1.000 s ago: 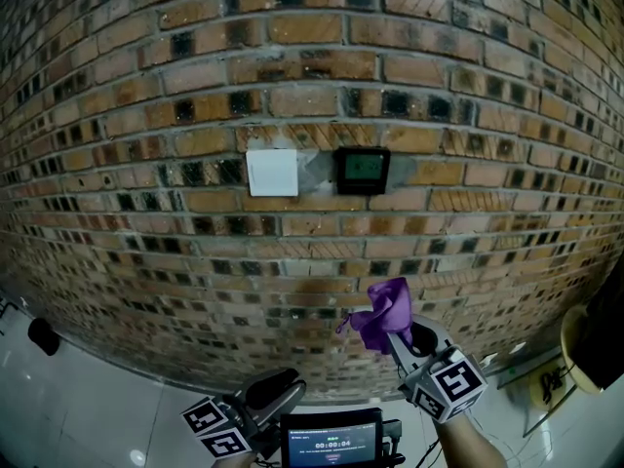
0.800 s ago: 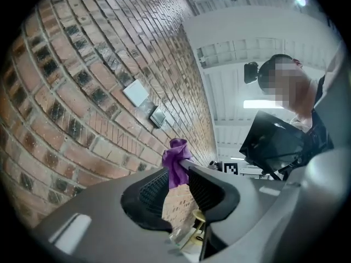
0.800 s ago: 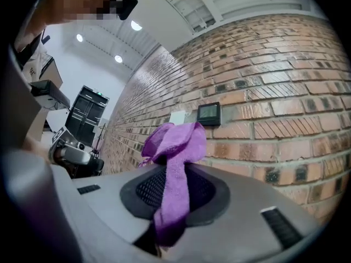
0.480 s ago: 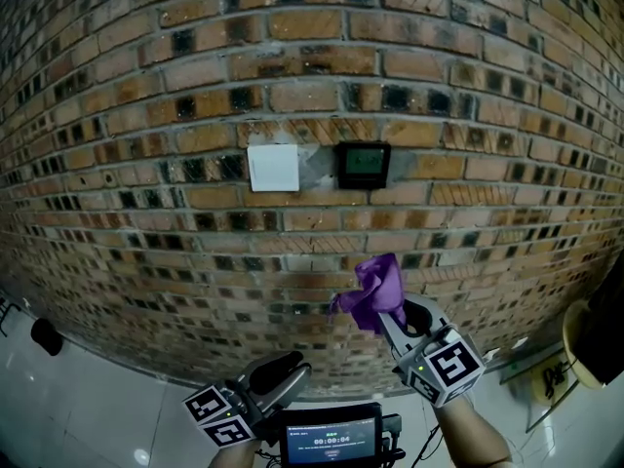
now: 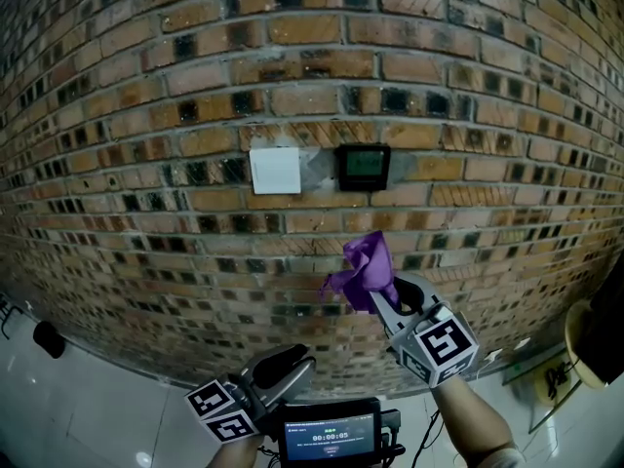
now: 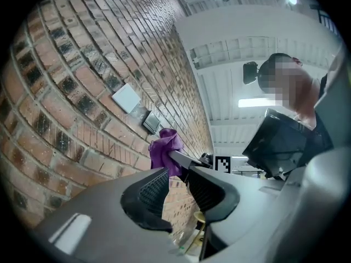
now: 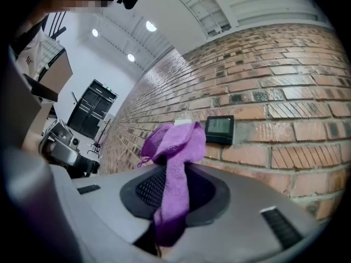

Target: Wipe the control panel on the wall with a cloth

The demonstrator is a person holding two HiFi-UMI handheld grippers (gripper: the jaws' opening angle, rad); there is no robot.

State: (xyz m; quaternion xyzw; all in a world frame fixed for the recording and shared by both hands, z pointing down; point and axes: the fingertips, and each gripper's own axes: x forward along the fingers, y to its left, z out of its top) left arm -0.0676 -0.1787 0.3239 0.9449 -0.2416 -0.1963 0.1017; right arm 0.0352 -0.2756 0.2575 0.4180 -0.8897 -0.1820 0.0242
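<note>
Two jaws of the right hand-held gripper (image 5: 382,298) are pressed together on a purple cloth (image 5: 366,264). The right gripper view shows a strip of the fabric running down between the ribbed pads, while the rest bunches up above the jaw tips. This gripper is raised toward a brick wall (image 5: 292,66). The cloth sits below the control panel (image 5: 363,167), apart from it and not touching. The control panel is a small dark box with a greenish screen, mounted on the bricks at about the middle of the head view. Just to its left is a white square wall plate (image 5: 275,171), with a patch of grey mortar between the two. The left hand-held gripper (image 5: 285,367) hangs lower, near a small timer screen (image 5: 330,435) at the bottom edge. Its jaws stand slightly apart with nothing between them, and brick shows through the gap.
</note>
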